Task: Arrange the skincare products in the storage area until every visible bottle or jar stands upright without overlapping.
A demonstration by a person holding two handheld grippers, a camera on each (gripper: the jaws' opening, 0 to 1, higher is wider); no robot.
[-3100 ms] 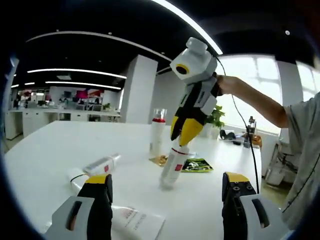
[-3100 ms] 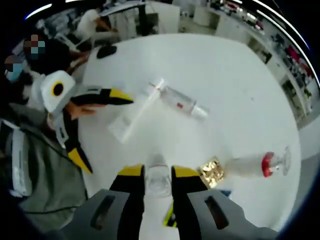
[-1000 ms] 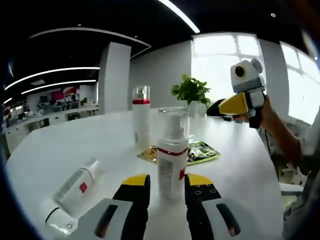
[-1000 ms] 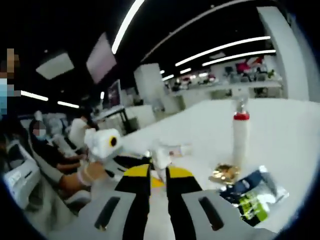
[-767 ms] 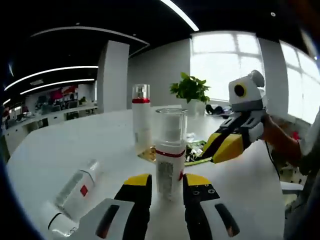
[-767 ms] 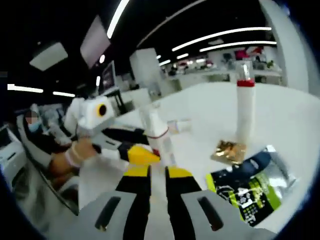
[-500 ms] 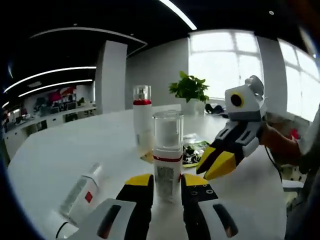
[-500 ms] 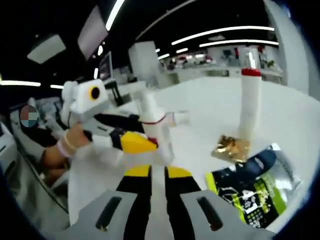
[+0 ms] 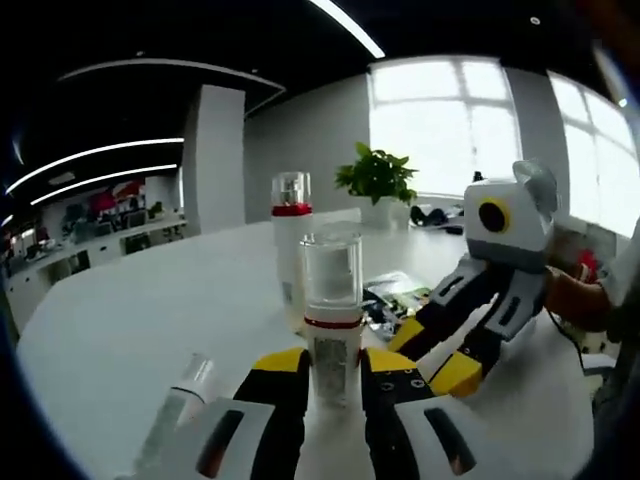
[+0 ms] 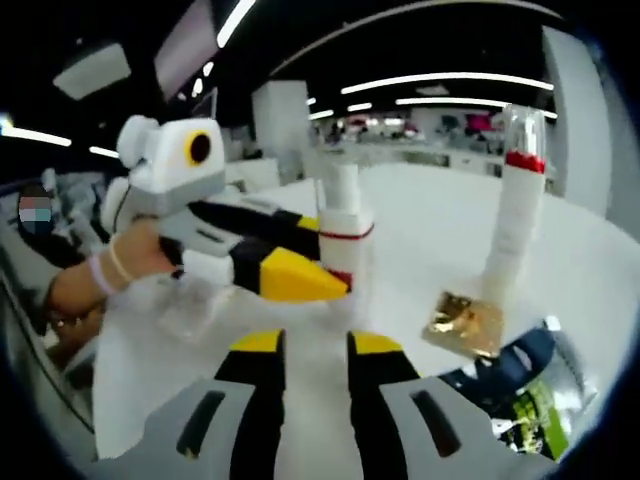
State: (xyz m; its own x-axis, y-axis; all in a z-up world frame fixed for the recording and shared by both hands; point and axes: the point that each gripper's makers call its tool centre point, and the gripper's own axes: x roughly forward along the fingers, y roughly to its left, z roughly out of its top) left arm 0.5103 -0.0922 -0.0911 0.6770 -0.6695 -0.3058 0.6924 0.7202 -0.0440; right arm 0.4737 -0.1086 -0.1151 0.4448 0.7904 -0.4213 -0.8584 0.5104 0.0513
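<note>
A white bottle (image 9: 332,318) with a clear cap and red band stands upright on the white table, and my left gripper (image 9: 334,366) is shut on its lower body. In the right gripper view the same bottle (image 10: 343,238) rises just ahead, with the left gripper's yellow fingers (image 10: 285,275) clamped on it from the left. My right gripper (image 10: 315,346) is open, its jaws parted with nothing between them, a little short of that bottle; the right gripper (image 9: 452,345) reaches in beside the bottle. A taller red-banded bottle (image 9: 290,250) stands upright behind. Another bottle (image 9: 178,408) lies on its side at lower left.
A gold foil sachet (image 10: 465,322) lies at the foot of the tall bottle (image 10: 518,215), and a dark green packet (image 10: 520,400) lies nearer. A potted plant (image 9: 378,176) stands at the table's far edge. A person's hand (image 10: 90,280) holds the left gripper.
The right gripper has moved in close to the held bottle and its jaws have parted. The left gripper keeps its hold on the upright bottle.
</note>
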